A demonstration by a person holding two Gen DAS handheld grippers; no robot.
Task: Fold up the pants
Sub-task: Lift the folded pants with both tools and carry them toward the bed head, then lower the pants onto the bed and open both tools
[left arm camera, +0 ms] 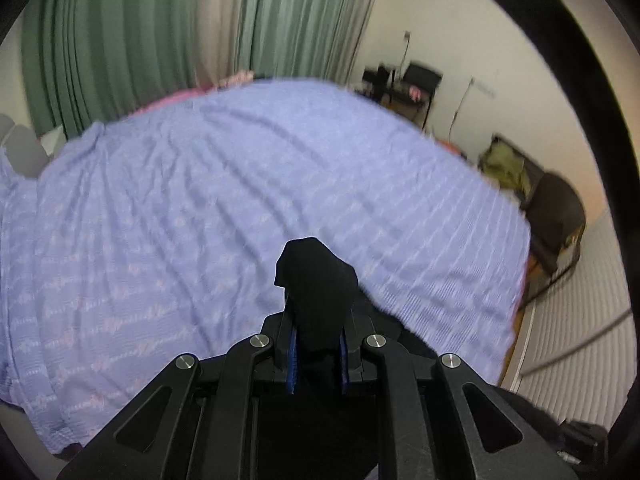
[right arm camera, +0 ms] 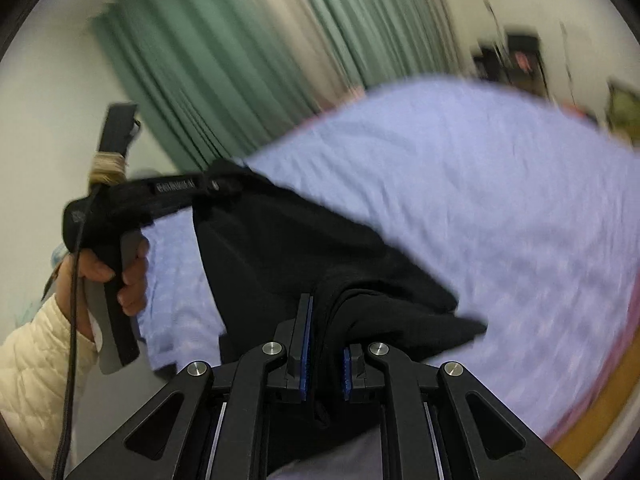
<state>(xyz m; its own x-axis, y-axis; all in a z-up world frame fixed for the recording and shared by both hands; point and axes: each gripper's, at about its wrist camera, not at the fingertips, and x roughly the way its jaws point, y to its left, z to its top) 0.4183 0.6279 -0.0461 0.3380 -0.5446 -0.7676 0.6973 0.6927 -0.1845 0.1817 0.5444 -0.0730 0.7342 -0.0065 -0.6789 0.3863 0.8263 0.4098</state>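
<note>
The black pants (right arm camera: pixel 280 248) hang in the air above a bed with a lilac sheet (right arm camera: pixel 500 200). My right gripper (right arm camera: pixel 326 344) is shut on a bunched fold of the pants. My left gripper (left arm camera: pixel 318 320) is shut on another bunch of the black pants (left arm camera: pixel 316 280), which sticks up past its fingertips. In the right wrist view the left gripper (right arm camera: pixel 116 220) shows at the left, held by a hand, with the pants' waistband stretched from it toward the right gripper.
The lilac sheet (left arm camera: pixel 240 200) covers the bed below both grippers. Green curtains (left arm camera: pixel 140 40) hang behind the bed. A dark chair (left arm camera: pixel 560 216) and a cluttered desk (left arm camera: pixel 404 84) stand at the right by the wall. A wooden bed frame edge (right arm camera: pixel 592 424) shows at lower right.
</note>
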